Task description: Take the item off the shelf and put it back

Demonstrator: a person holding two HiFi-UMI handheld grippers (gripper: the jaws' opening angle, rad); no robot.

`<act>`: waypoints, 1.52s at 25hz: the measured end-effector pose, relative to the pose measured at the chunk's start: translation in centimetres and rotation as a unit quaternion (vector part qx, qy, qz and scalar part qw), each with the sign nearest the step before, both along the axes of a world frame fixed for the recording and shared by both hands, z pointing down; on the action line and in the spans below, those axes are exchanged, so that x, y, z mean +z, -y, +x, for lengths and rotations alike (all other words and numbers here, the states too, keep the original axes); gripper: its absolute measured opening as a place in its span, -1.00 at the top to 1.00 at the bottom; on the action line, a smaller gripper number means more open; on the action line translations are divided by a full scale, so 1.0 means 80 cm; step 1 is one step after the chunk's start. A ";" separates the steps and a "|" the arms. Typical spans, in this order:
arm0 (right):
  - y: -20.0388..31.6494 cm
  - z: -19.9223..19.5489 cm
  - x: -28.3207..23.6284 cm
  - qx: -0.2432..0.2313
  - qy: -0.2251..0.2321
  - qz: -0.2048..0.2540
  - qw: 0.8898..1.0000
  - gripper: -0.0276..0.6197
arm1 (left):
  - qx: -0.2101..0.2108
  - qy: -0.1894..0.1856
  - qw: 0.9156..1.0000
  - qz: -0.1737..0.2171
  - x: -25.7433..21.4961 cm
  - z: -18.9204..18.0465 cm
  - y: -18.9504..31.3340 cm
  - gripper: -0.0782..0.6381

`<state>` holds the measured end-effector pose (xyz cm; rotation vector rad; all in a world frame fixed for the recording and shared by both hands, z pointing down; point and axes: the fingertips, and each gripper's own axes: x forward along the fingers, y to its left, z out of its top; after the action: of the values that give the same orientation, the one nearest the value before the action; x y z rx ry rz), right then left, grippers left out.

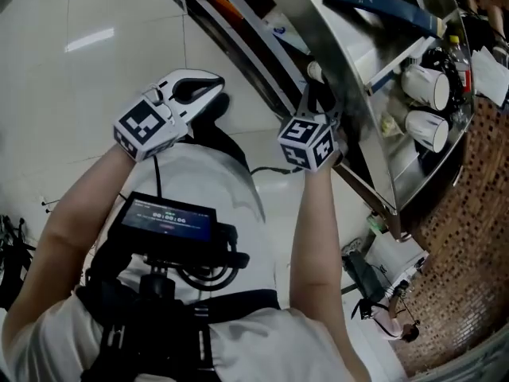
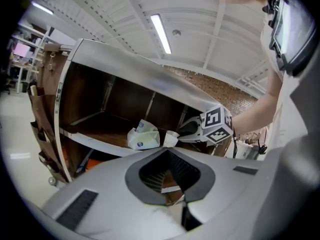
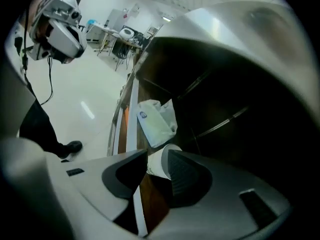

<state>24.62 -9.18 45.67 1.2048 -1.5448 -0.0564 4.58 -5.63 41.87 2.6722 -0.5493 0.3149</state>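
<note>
A white paper cup [image 3: 158,165] stands on the wooden shelf board [image 3: 150,204], next to a white plastic pack [image 3: 156,121] with a blue mark. My right gripper [image 3: 157,160] reaches into the metal shelf unit [image 2: 125,69], and the cup sits between its jaws, which stand apart and do not press it. From the left gripper view, the cup [image 2: 170,139] shows just in front of the right gripper [image 2: 192,130]. My left gripper [image 1: 208,86] hangs in the air to the left of the shelf, shut and empty.
Two white cups [image 1: 428,106] lie on their sides on a metal rack at the right. A brown perforated wall [image 1: 477,237] runs behind it. Lower shelves hold an orange thing [image 3: 125,121]. A white glossy floor [image 1: 71,70] spreads to the left.
</note>
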 end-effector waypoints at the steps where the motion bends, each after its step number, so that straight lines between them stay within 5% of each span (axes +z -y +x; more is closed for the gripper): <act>1: 0.002 0.003 0.008 -0.002 -0.012 -0.011 1.000 0.49 | -0.004 0.000 1.000 -0.001 0.001 -0.002 0.001 0.78; 7: 0.009 0.020 0.038 0.003 -0.069 -0.058 0.996 0.49 | -0.025 0.001 1.000 -0.009 0.011 -0.019 0.003 0.78; 14: 0.015 0.026 0.041 0.000 -0.083 -0.075 0.994 0.50 | -0.037 0.010 0.999 -0.027 0.022 -0.031 -0.009 0.78; 18: 0.017 0.025 0.039 -0.002 -0.085 -0.068 0.994 0.74 | -0.033 0.009 0.999 -0.023 0.023 -0.030 -0.013 0.78; 38: -0.010 -0.052 -0.018 -0.069 -0.011 -0.042 0.997 0.86 | -0.030 0.009 0.999 -0.008 0.009 -0.036 0.000 0.78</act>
<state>20.45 -8.41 44.27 1.0277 -1.5950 -0.0948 1.67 -5.61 42.57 2.6343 -0.6277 0.3255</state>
